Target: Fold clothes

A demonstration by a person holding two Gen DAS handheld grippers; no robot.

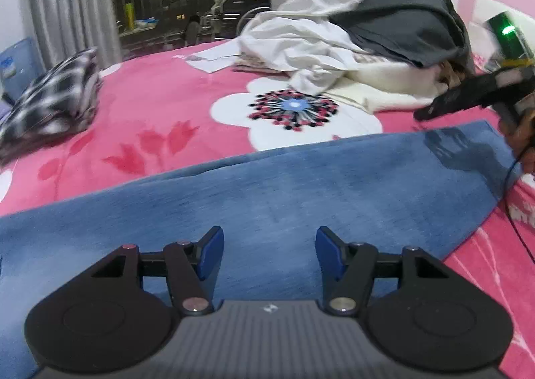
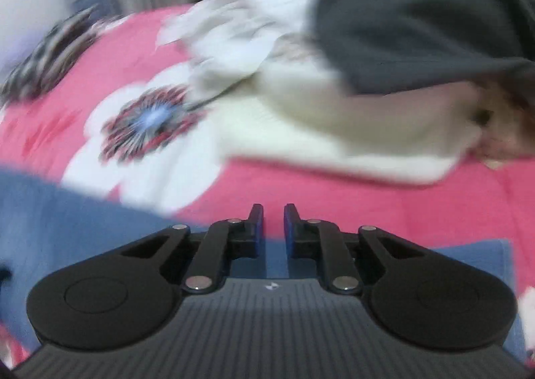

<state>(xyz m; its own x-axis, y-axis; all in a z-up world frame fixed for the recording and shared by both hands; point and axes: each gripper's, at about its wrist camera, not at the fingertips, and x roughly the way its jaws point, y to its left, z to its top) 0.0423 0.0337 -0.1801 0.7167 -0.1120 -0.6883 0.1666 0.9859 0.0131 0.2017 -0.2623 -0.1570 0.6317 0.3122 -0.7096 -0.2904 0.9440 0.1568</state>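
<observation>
The blue garment (image 1: 301, 185) lies flat on the bed (image 1: 150, 105); left claw (image 1: 269, 253) gapes empty, right claw (image 2: 273, 223) nearly closed, holding nothing; next, grasp an edge to fold

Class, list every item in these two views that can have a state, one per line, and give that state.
Blue garment: spread flat on the pink blanket, not gripped.
Left tongs: open, empty, above the blue garment.
Right tongs: a narrow gap between the pads, nothing in it.
Clothes pile: crumpled, unfolded, dark grey garment on top.
Checked cloth: bunched, set apart at the left.
</observation>
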